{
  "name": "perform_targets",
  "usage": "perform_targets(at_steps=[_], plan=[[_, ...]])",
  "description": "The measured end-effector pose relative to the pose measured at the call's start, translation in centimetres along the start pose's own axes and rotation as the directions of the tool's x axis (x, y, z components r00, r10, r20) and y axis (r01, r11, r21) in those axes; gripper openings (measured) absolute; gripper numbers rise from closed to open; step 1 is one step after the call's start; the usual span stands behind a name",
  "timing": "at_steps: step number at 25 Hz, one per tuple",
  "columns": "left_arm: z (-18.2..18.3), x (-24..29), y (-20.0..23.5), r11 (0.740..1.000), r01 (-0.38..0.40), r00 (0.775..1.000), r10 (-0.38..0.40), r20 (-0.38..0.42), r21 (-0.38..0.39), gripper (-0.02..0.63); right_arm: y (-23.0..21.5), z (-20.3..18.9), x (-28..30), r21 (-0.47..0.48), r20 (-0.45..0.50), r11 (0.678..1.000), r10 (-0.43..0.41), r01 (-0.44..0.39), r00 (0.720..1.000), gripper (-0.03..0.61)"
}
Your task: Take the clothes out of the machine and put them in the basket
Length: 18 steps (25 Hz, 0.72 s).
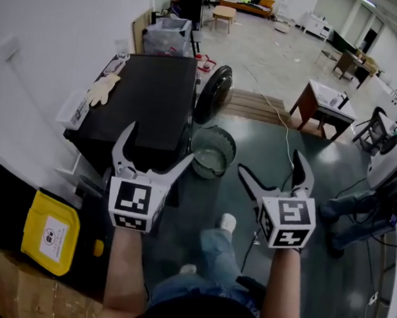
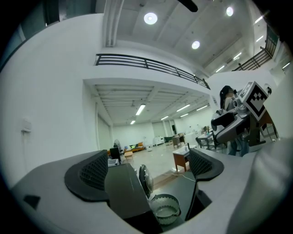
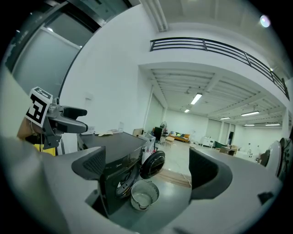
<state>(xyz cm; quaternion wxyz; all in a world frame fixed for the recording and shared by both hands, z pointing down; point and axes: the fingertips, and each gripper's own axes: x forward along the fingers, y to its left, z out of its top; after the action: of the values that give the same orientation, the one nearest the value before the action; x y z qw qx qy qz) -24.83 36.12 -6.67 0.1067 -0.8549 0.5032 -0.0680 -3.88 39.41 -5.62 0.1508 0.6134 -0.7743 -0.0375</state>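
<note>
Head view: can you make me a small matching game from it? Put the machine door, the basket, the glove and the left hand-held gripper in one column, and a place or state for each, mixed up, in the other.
Things:
1. machine door
2. basket
3. glove
4. left hand-held gripper

Places or states:
A. lies on top of the black machine
B. jaws apart, nothing between them
C. swung open
D. stands on the floor in front of the machine

Pairs: 1-C, 2-D, 3-A, 4-B.
</note>
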Motion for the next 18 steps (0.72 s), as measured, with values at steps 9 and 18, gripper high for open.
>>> perform_targets(at_steps=[9, 18], plan=[[-1.0, 5.8, 0.5, 1.0, -0.025, 0.999, 0.025, -0.035, 0.017, 0.552, -3.4, -2.2, 5.3, 0.046, -0.016, 0.999, 0.027, -0.026, 1.0, 0.565], [-1.7, 16.3, 0.1, 0.998, -0.054, 0.993, 0.057, -0.101, 0.028, 0.553, -10.8, -3.9, 12.8, 0.087, -0.028, 0.996, 0.032, -0.03, 0.999, 0.565]])
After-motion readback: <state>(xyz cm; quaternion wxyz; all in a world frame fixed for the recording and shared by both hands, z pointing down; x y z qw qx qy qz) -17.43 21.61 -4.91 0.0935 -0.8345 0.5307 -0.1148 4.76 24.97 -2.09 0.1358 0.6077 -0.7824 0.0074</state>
